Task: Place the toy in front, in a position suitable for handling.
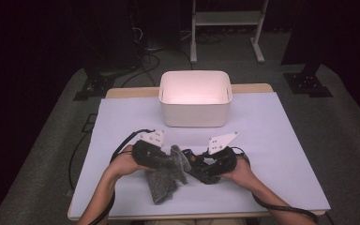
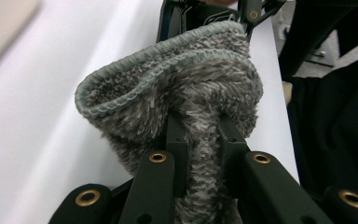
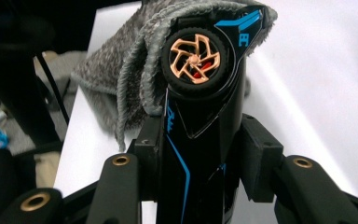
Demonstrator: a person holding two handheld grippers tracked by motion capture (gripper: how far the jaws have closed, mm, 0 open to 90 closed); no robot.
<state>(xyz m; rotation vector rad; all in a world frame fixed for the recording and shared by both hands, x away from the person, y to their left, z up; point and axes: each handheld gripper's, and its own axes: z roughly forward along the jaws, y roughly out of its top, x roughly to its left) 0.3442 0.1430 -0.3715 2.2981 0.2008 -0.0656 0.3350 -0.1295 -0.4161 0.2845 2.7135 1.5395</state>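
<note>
Fingers (image 2: 177,140) of left gripper (image 1: 148,151) clenched on grey cloth (image 2: 182,93); right gripper (image 1: 214,164) fingers (image 3: 254,158) grasping black toy car (image 3: 200,93), lower centre of high view, above worktop (image 1: 272,140). Step: wiping car. Next, likely: rub cloth along car body, grip firm.

Fuzzy grey cloth (image 2: 186,93); glossy black plastic toy car (image 3: 200,107); smooth matt white bin (image 1: 195,112).

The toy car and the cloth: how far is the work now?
Done: both are picked up. The left gripper pinches the grey cloth; the right gripper clamps the black toy car. In hand: cloth against the car's front. Left: possibly the white bin afterwards.
</note>
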